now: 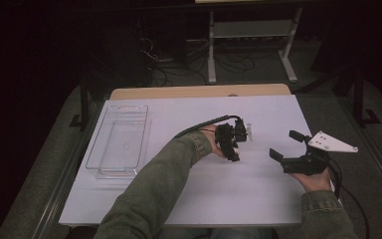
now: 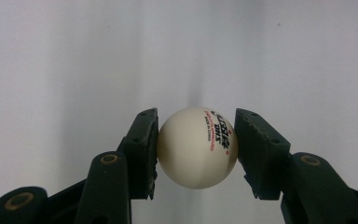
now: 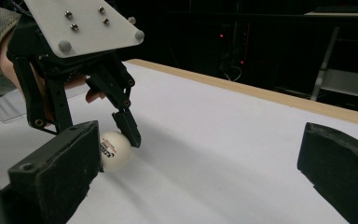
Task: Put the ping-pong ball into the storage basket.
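- Ball handling takes place on the white table (image 1: 189, 194), whose bare surface gives the round object a flat, even bed with nothing near to strike.
- The clear tray (image 1: 117, 142) lies along the table's left side, well apart from both grippers; its open top and low walls make it a likely place to keep a rolling object, though that is a judgement.
- The right gripper (image 1: 294, 145) hovers right of the ball, near it but not touching. Its jaws stand wide apart and hold nothing, which leaves it free as a standby tool.
- The left gripper (image 2: 196, 140) reaches over the table centre with its jaws pointing down at the surface. They bracket the ball at its widest part, one pad on each flank. The left pad touches the shell; a thin gap may remain at the right pad, so a firm clamp cannot be confirmed.
- The table tennis ball (image 2: 197, 148) sits on the table between those pads, printed lettering toward the right pad. Gripping across the middle keeps a smooth sphere from squirting out.
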